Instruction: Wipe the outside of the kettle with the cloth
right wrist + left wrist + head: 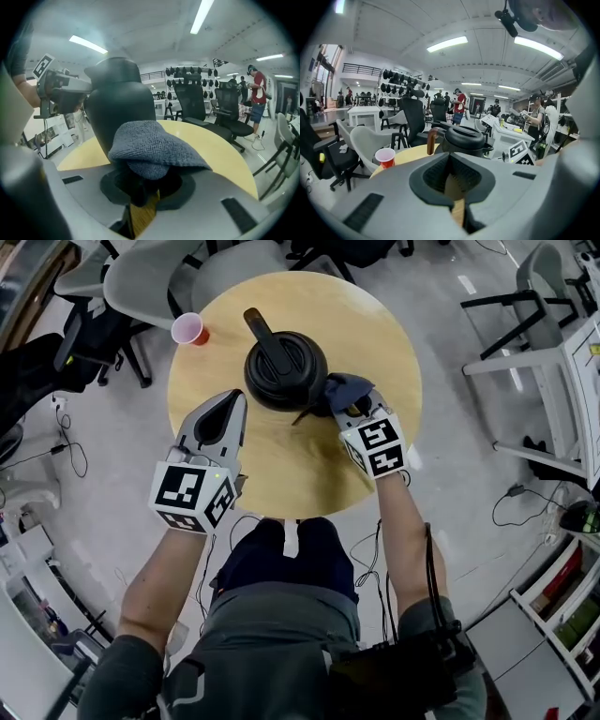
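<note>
My right gripper pinches the grey cloth against the black kettle. My left gripper, pressed together and empty, braces nothing, so I judge hard wiping could slide the kettle.

Your head camera looks steeply down; each gripper camera peers low past its fingers — all three share the kettle, close.
</note>
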Tool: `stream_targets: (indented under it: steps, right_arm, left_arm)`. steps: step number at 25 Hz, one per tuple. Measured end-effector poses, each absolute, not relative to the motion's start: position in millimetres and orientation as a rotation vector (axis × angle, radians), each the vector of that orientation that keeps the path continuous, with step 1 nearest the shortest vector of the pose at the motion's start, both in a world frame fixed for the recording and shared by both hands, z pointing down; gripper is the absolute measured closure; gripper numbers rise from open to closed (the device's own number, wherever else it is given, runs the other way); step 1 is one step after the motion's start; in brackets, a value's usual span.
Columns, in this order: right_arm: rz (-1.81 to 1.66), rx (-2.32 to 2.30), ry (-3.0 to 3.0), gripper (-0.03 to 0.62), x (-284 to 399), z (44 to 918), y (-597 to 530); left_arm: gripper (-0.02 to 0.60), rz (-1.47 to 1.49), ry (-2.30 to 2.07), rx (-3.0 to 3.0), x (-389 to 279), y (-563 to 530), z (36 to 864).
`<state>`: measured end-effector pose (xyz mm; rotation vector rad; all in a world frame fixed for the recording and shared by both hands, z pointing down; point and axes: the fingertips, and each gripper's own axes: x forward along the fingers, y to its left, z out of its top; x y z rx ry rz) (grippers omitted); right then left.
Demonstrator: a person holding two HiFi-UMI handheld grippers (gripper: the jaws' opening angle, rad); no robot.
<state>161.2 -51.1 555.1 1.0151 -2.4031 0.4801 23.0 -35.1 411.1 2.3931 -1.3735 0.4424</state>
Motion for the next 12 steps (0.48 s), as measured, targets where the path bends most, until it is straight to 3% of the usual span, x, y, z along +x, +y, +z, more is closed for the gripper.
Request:
stream_targets:
  steps: [12]
  right_arm:
    - [0.538, 1.071, -2.348, 0.505, 166, 564, -50]
  left_arm:
    - [0.572, 0.41, -1.369, 2.394, 17, -42, 415]
